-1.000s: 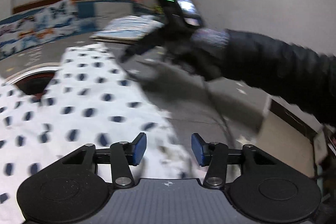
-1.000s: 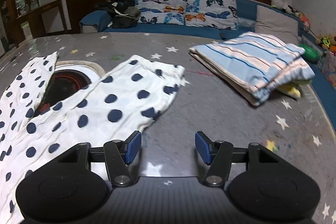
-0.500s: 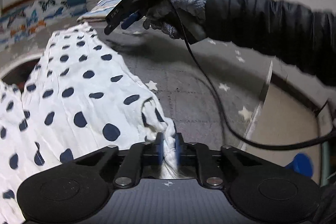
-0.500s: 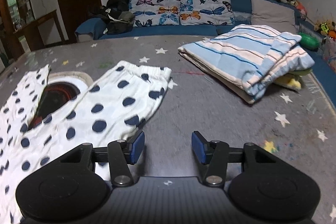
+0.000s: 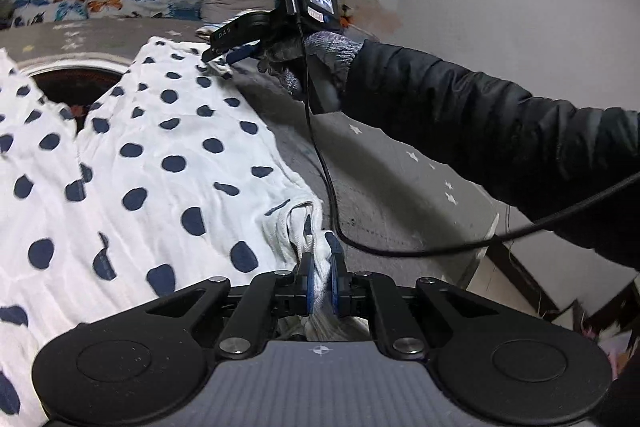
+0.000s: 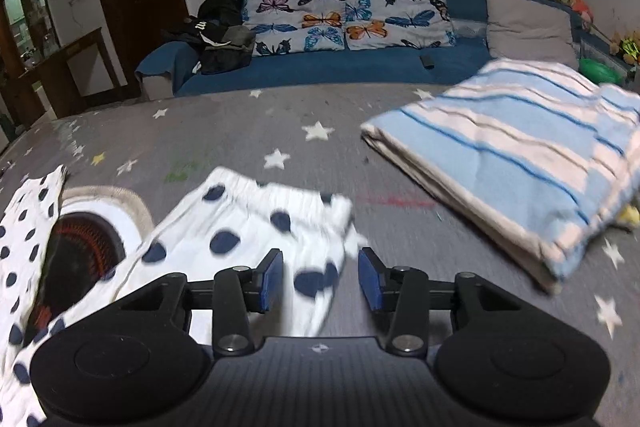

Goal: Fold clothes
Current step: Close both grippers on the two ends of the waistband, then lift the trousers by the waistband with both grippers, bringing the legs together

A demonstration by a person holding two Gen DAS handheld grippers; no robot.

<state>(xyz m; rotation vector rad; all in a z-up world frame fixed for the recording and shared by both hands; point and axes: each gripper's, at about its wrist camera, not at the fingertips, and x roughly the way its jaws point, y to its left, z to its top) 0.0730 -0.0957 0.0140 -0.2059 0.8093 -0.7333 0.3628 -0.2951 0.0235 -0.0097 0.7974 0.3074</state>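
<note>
White trousers with dark blue dots [image 5: 152,163] lie spread on the grey star-print table [image 5: 384,179]. My left gripper [image 5: 320,267] is shut on a bunched corner of them at the near edge. In the right wrist view my right gripper [image 6: 320,277] is open, its jaws on either side of the far leg's hem [image 6: 280,223], just above the cloth. The right gripper also shows in the left wrist view [image 5: 224,49], over the far hem corner.
A folded blue striped blanket [image 6: 520,155] lies on the table at the right. A round dark burner [image 6: 80,255] sits in the table between the trouser legs. A blue sofa with butterfly cushions [image 6: 344,15] stands behind. The right gripper's cable [image 5: 332,195] hangs over the table.
My left gripper closed on the trousers' near corner and keeps hold. My right gripper moved forward and down to the far hem, still open.
</note>
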